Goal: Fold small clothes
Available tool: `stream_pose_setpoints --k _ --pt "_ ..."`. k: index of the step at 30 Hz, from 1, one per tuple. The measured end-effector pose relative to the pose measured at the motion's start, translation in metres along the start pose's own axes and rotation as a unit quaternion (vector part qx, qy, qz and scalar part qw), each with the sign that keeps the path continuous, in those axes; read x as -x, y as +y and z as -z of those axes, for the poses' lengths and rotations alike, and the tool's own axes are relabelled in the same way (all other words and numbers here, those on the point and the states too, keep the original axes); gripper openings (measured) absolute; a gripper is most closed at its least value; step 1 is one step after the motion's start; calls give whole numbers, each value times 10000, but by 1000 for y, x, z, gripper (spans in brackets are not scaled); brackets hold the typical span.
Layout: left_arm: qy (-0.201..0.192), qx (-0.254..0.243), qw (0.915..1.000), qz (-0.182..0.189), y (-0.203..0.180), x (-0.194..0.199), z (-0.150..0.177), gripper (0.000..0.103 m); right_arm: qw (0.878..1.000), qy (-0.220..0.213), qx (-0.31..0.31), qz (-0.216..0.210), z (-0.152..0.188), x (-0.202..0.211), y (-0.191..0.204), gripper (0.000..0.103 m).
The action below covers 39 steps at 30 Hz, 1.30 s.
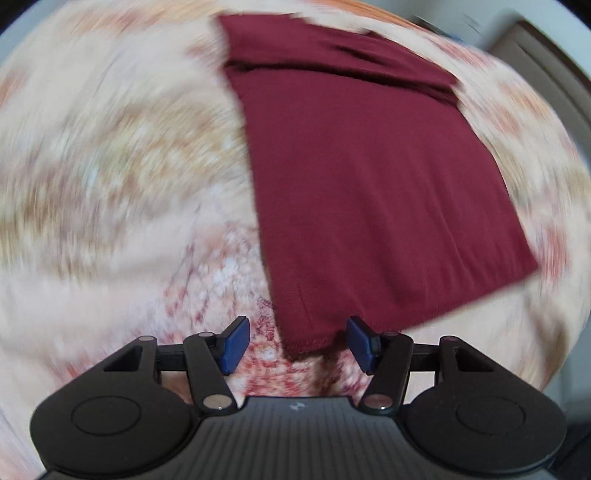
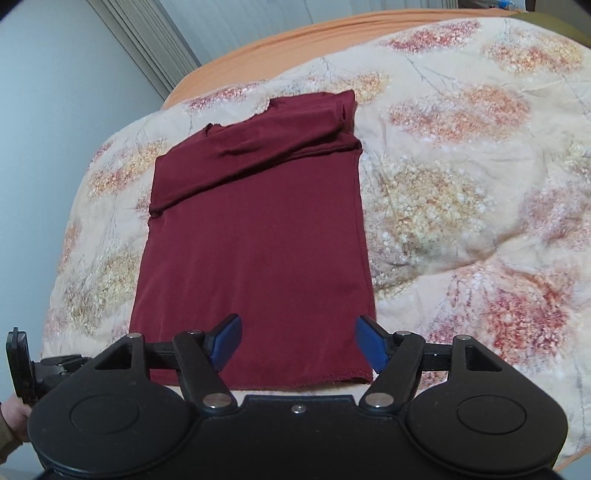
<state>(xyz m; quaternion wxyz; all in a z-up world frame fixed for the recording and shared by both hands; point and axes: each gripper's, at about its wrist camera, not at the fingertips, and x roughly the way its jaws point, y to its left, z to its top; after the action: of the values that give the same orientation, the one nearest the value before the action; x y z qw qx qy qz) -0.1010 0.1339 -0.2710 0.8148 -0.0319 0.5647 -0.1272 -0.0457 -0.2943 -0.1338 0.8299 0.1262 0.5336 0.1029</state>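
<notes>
A dark red garment (image 2: 255,236) lies flat on a floral quilt (image 2: 461,184), folded into a long rectangle with its sleeves laid across the far end. My right gripper (image 2: 297,341) is open and empty, hovering over the garment's near hem. In the left wrist view the garment (image 1: 369,177) runs from the top down to its near left corner, which lies between the fingers of my left gripper (image 1: 297,345). That gripper is open and holds nothing. The left view is blurred by motion.
The quilt (image 1: 110,166) covers a bed with an orange sheet (image 2: 295,33) showing at the far edge. A pale wall and a slatted panel (image 2: 147,40) stand beyond the bed on the left. Part of the left gripper's body (image 2: 26,365) shows at the lower left.
</notes>
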Motion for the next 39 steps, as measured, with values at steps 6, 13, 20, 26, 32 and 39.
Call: stream_pose_setpoints --k 6,13,20,26,32,39 --pt "-10 -2570 9659 -329 -36 11 18 63 9998 -159 -127 44 -3 7 4 72" --pt "-354 -5044 8597 -726 -70 -3 53 56 9987 -307 -403 76 6 14 18 74" --pt "-555 -6178 7815 -674 -81 -24 68 19 9966 -395 -643 324 20 26 17 74" --pt "-350 -3084 9484 654 -38 -7 -23 7 9932 -438 -911 581 30 34 1 75" --pt "15 579 9924 1085 34 -36 -94 7 9944 -288 -872 525 30 21 -14 75" --pt "357 1294 9881 745 27 -53 -108 17 9949 121 995 122 6 -26 -10 76"
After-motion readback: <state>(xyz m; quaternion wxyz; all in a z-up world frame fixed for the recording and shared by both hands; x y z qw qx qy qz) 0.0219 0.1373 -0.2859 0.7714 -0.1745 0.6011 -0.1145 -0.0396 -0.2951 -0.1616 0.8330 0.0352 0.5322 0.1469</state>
